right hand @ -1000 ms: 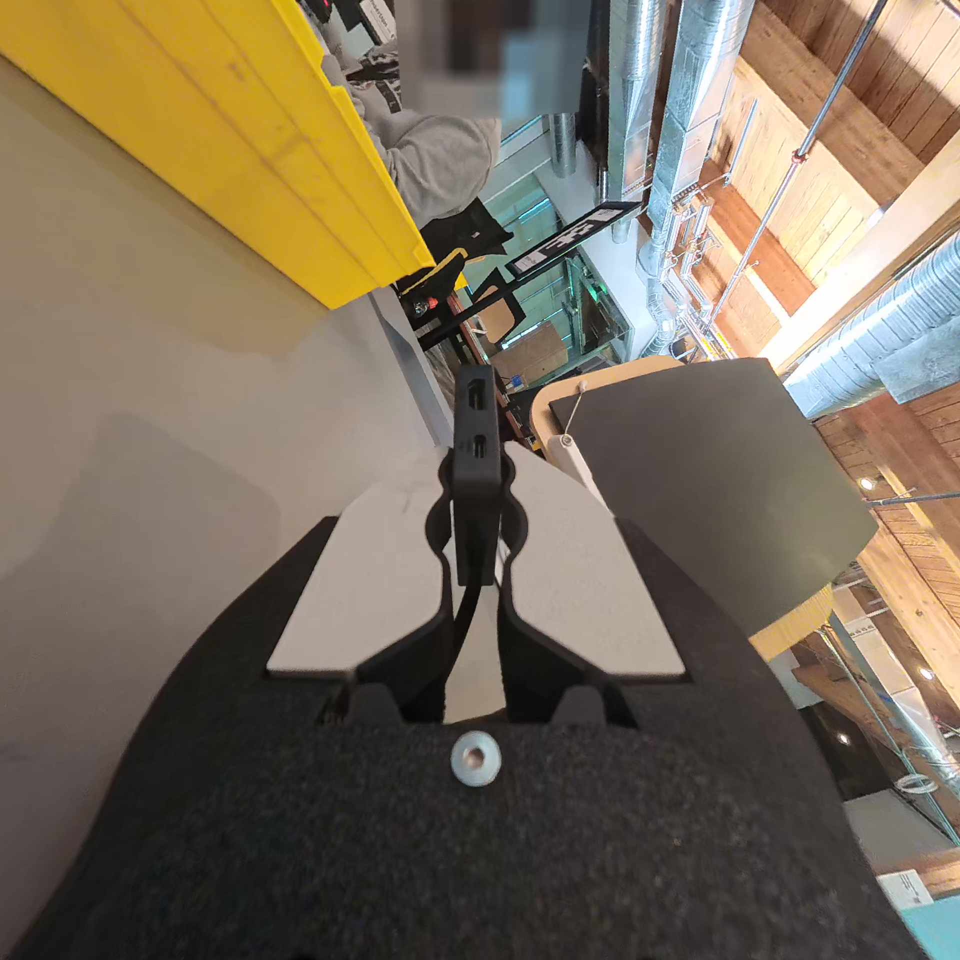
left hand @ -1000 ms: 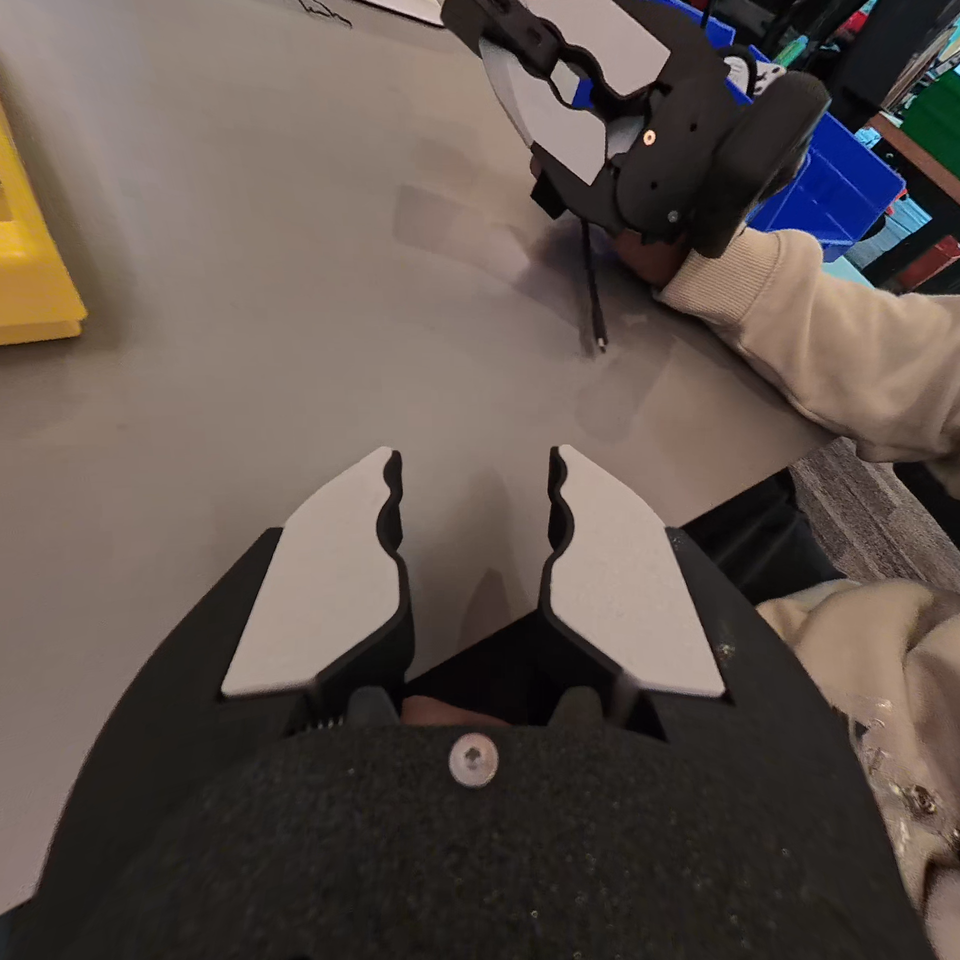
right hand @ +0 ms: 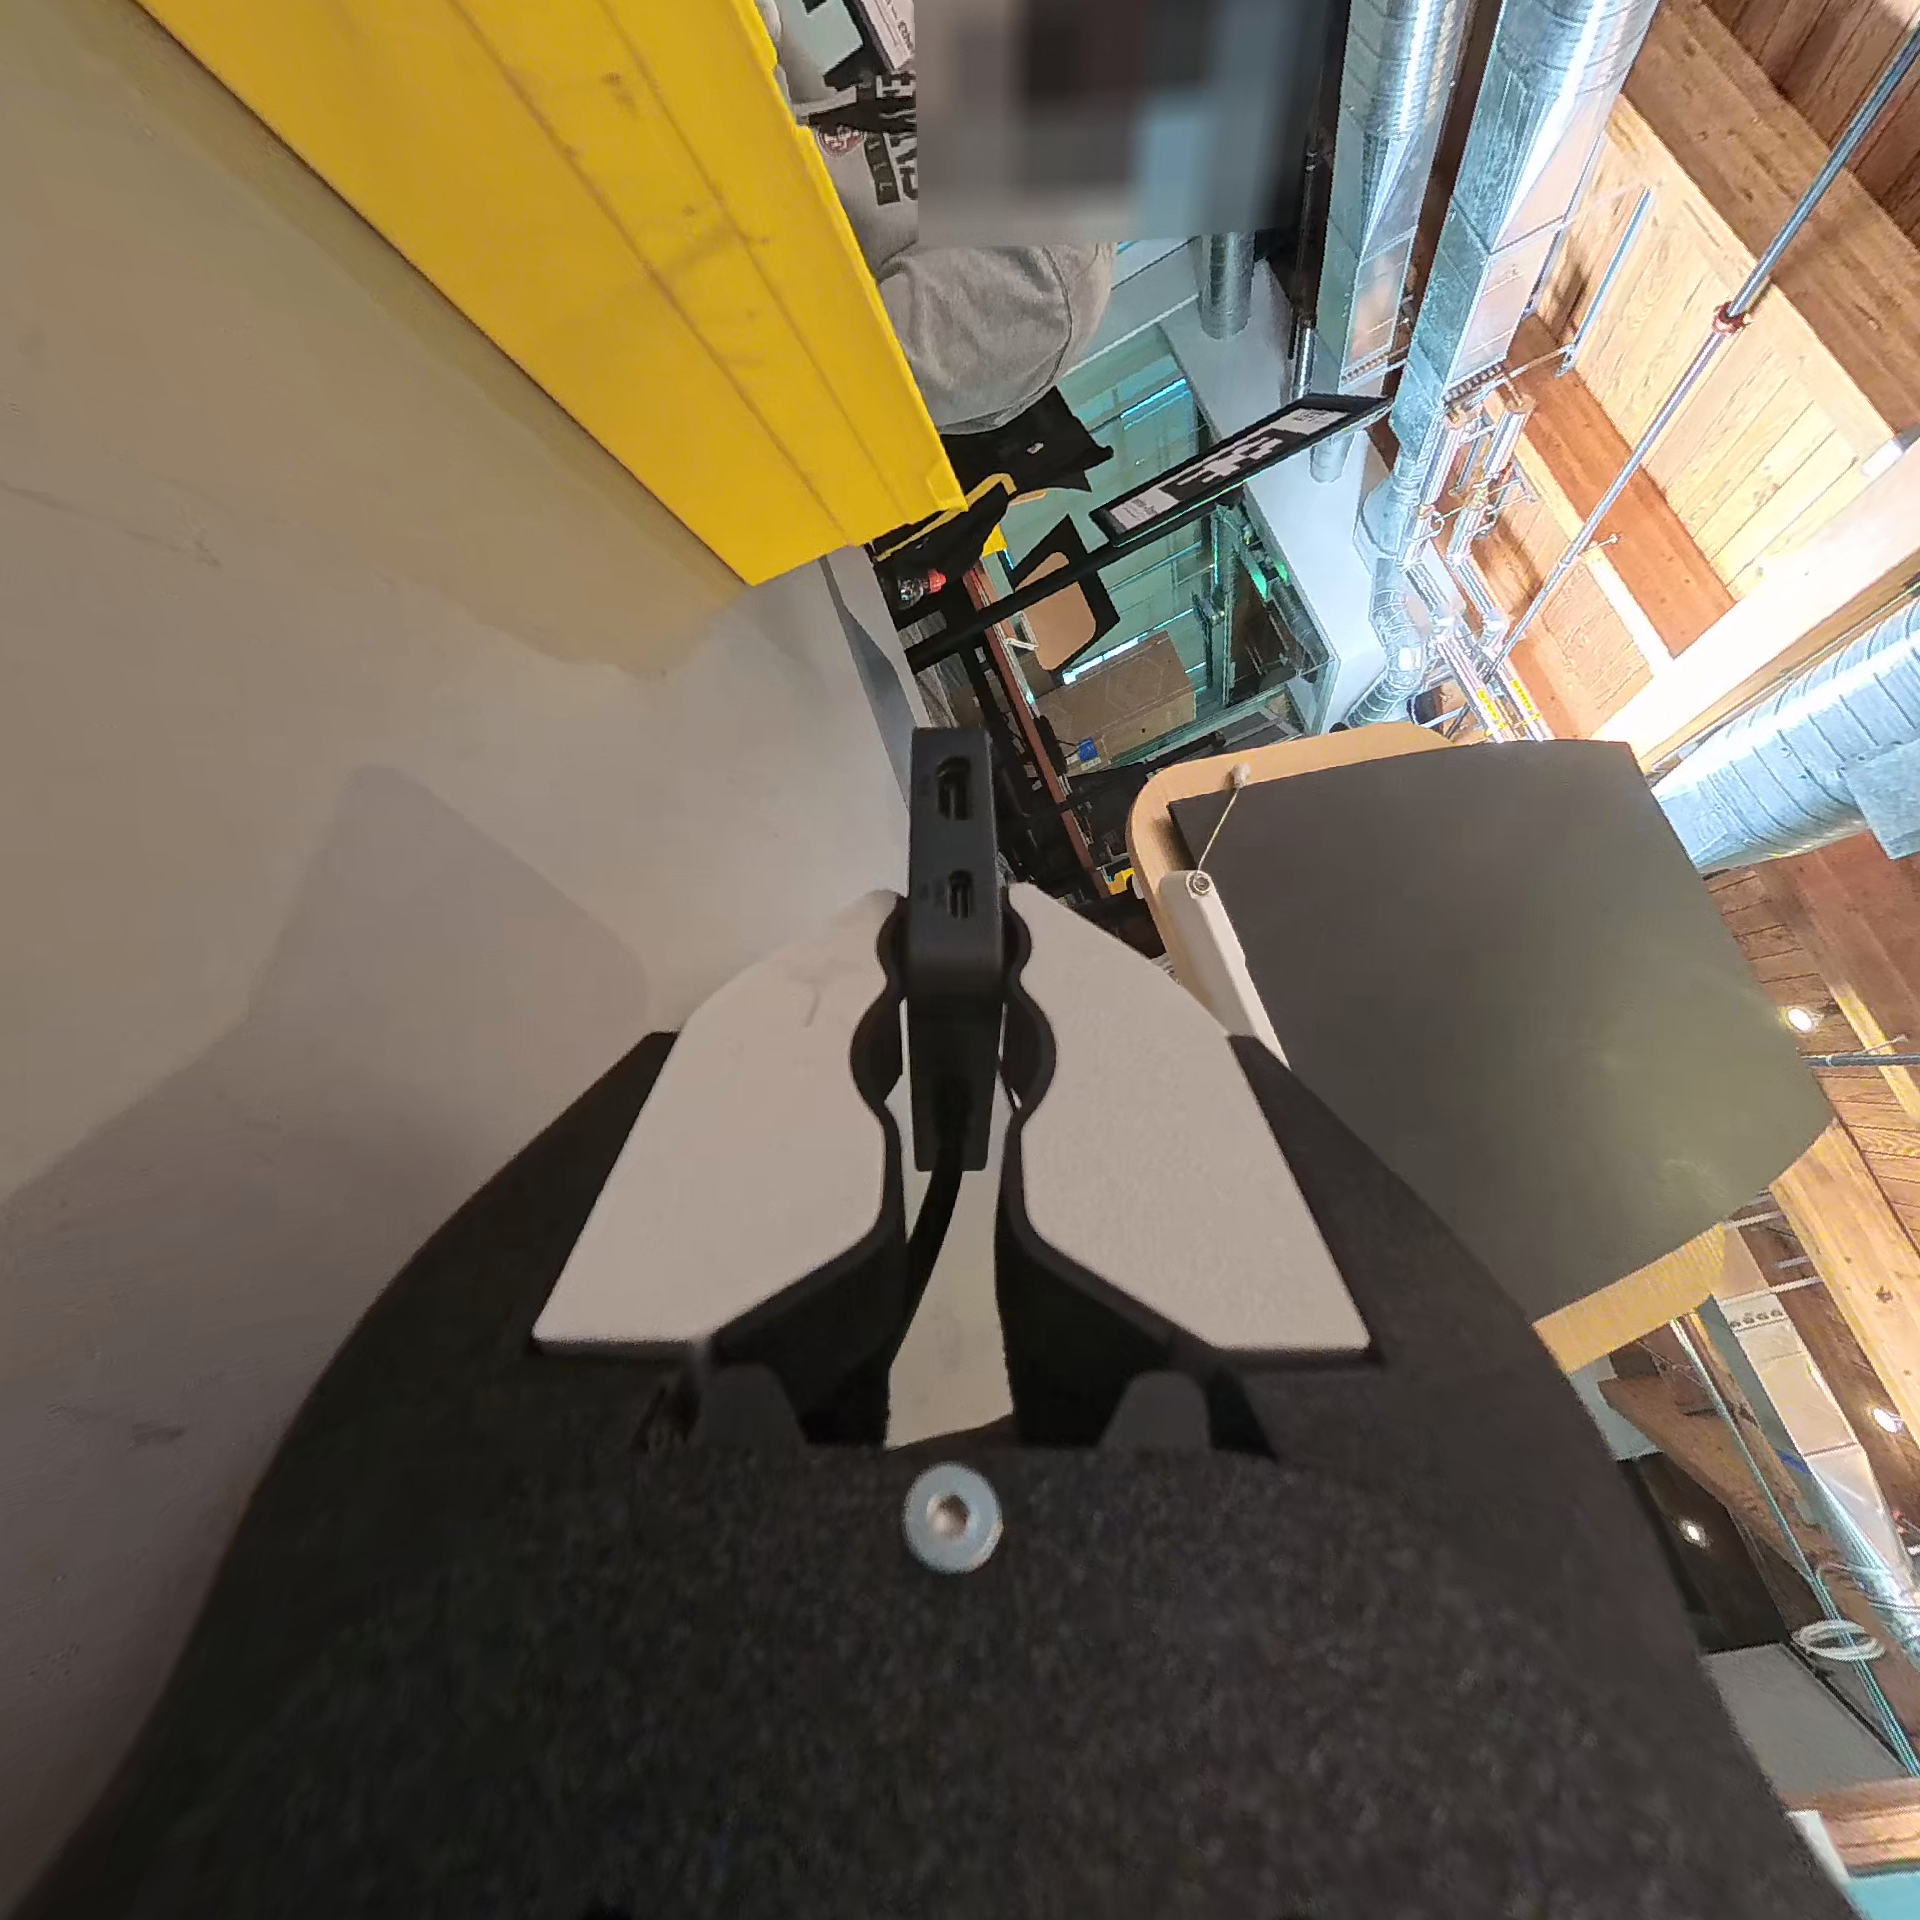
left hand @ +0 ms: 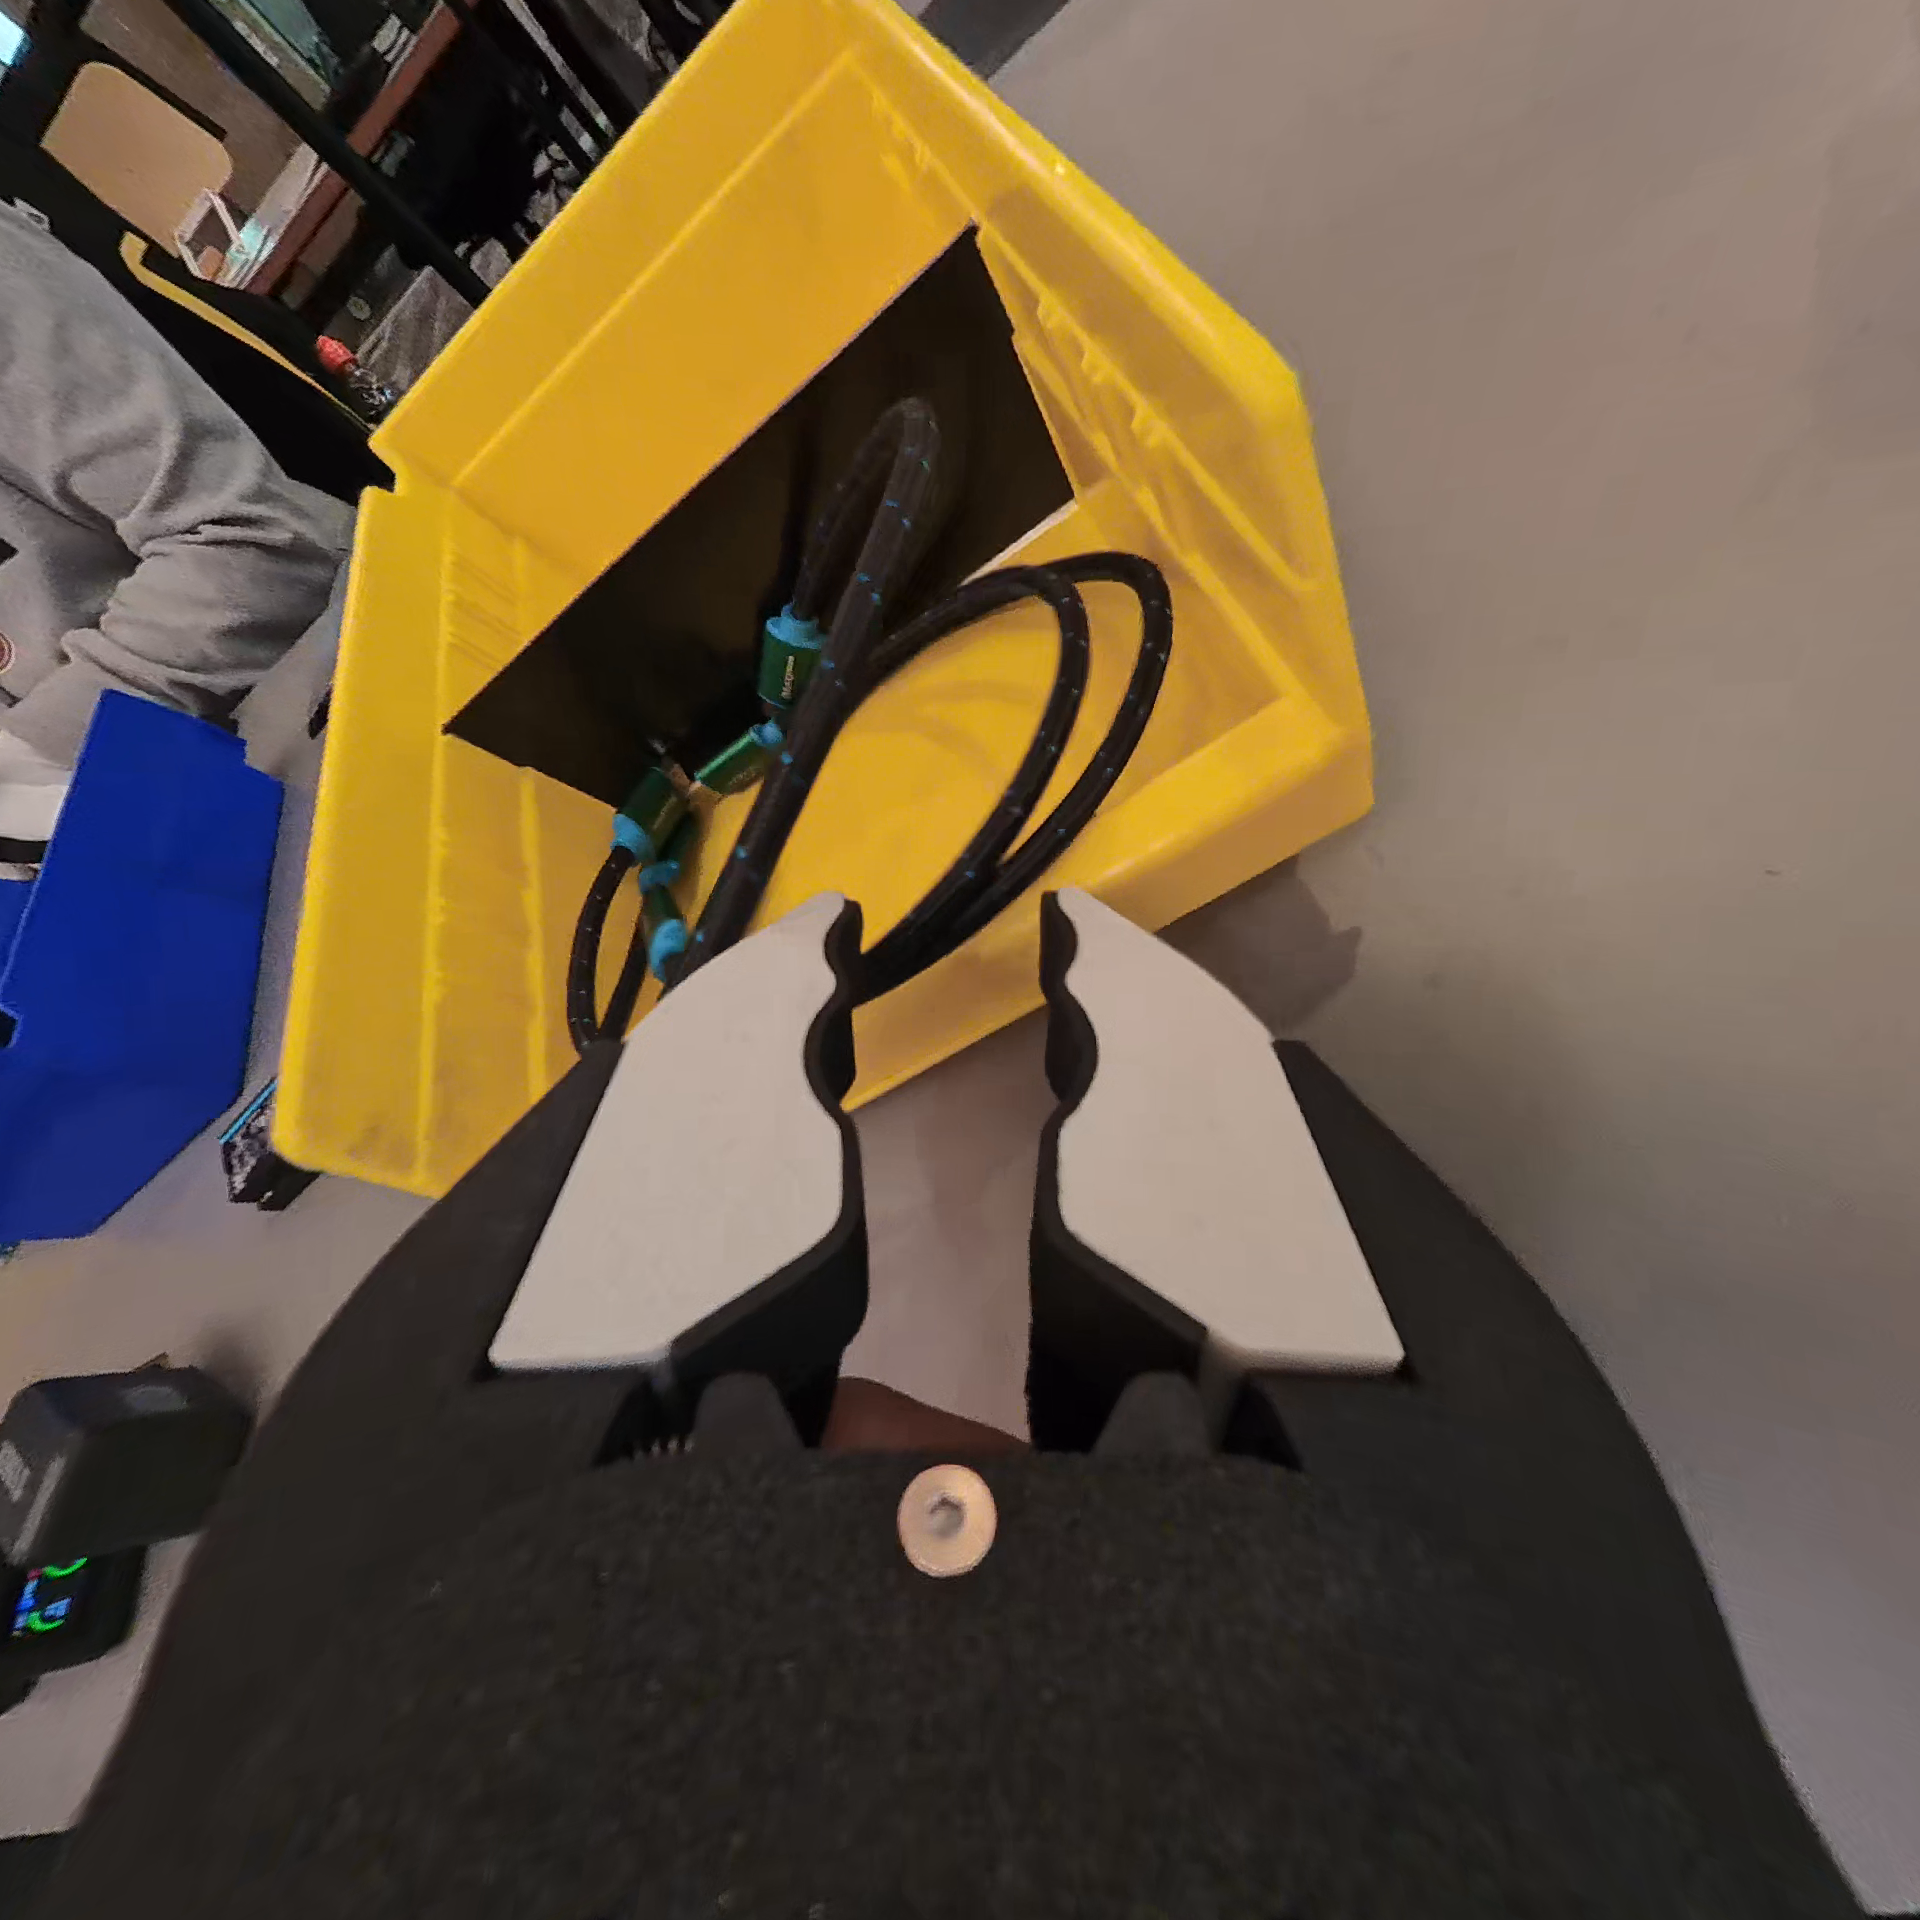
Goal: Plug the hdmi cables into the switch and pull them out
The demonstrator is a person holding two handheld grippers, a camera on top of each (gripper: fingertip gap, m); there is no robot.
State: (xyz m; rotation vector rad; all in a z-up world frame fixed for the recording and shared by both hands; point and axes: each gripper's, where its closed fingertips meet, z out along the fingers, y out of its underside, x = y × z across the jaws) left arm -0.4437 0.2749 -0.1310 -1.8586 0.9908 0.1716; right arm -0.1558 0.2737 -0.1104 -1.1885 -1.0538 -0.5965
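Left gripper (left hand: 948, 935) hangs w/ fingers spread, nothing between them, tips right at the near rim of the yellow bin (left hand: 1195, 436); left fingertip overlaps the bin's open front lip, right fingertip sits over bare grey table (left hand: 1558, 727) just outside it. Inside the bin: black braided hdmi cables (left hand: 997, 665) w/ blue flecks, looped; one loop arcs up near the bin's right wall, the bundle's lower end runs under the left fingertip. Green plugs (left hand: 781, 665) w/ blue collars lie toward the bin's dark back half, left of the loops. Right of the bin the table is open, lots of room; left of it a blue bin (left hand: 135, 935) sits close, so that side is tight. A dark device (left hand: 94, 1455) lies on the table near the bin's left front corner, at frame edge. A person in a grey sleeve (left hand: 135, 499) is beyond the bin's far-left corner. Right gripper (right hand: 954, 925) has fingers pinching the black switch (right hand: 951, 883) edge-on; it sticks out past the tips w/ two port slots facing the camera, its own thin cord trailing back between the fingers. Switch is held off the table, the bin's outer wall (right hand: 582, 239) well apart, up-left; table edge runs just past the switch's far end.
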